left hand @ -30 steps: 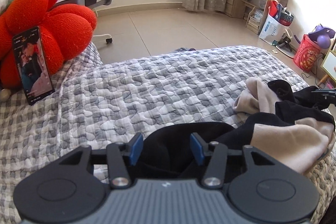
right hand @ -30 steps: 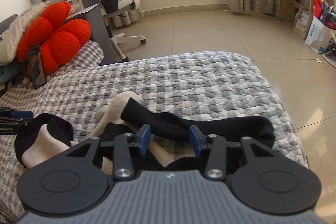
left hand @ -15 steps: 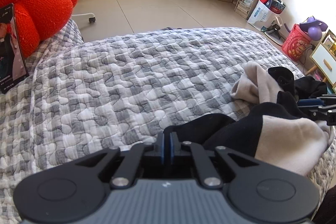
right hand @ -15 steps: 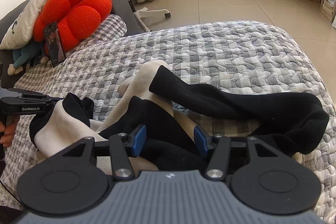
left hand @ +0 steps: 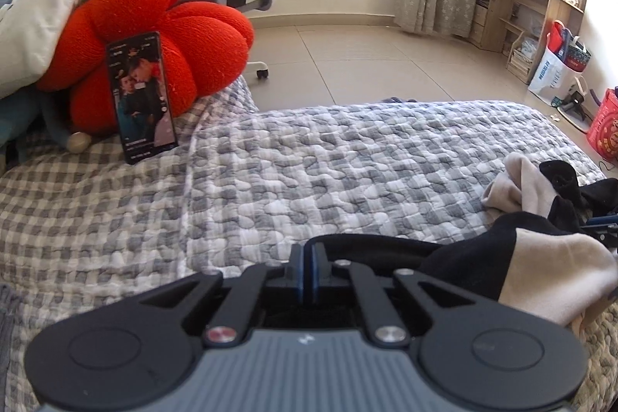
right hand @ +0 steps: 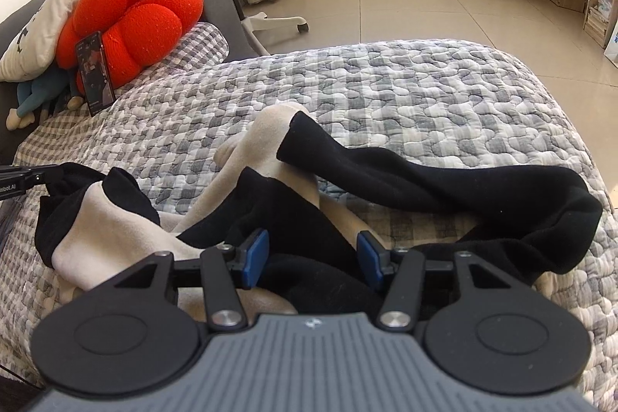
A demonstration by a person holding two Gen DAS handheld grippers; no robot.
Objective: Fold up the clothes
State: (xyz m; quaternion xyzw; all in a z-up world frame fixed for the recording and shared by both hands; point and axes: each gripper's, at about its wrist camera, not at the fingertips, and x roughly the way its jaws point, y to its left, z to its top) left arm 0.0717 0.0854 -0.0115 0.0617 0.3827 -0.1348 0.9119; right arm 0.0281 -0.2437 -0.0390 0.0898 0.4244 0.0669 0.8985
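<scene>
Nearest, the left gripper [left hand: 308,267] has its blue pads pinched together on a black edge of the garment [right hand: 270,211], a black and cream top lying crumpled at the near edge of the bed [left hand: 347,157]. The right gripper [right hand: 313,257] stands about half open over the same heap, pads either side of a black fold without pressing it. Beyond lies bare quilt, a red cushion [left hand: 162,37] with a phone [left hand: 141,95] leaning against it at the left, then open tiled floor [right hand: 405,10].
</scene>
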